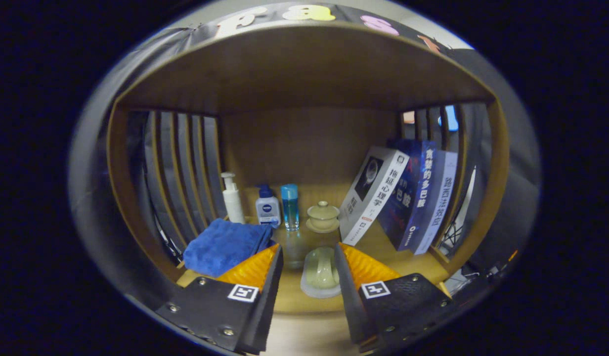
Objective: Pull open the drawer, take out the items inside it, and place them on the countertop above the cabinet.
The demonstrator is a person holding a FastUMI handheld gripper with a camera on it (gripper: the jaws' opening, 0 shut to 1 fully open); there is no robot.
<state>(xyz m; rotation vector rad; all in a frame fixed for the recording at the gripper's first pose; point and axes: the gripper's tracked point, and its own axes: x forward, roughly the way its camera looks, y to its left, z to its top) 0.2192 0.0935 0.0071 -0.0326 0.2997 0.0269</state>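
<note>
Gripper view: the camera looks into an open wooden shelf unit (304, 74) with slatted sides, its floor being the countertop (289, 291) of light wood. The gripper (308, 254) hangs low and near, its two fingers spread apart and pressing on nothing. Between the fingers, resting on the countertop, is a pale green ceramic piece (322, 269) on a whitish saucer-like base; whether the fingers touch it cannot be told. Just beyond it stands a clear glass (294, 247). Farther back, near the rear wall, a row of small things runs from left to right: a white pump bottle (232, 198), a white lotion bottle (268, 206) with a blue cap and a round blue Nivea logo, a slim blue-capped bottle (289, 206) of clear liquid, and a pale green lidded tea bowl (323, 216) on a saucer. On the left, just beyond the left finger, lies a folded blue towel (225, 245). On the right, three books (408, 198) lean rightward against the side slats; their spines carry Chinese titles, the white one reading 拖延心理学.
</note>
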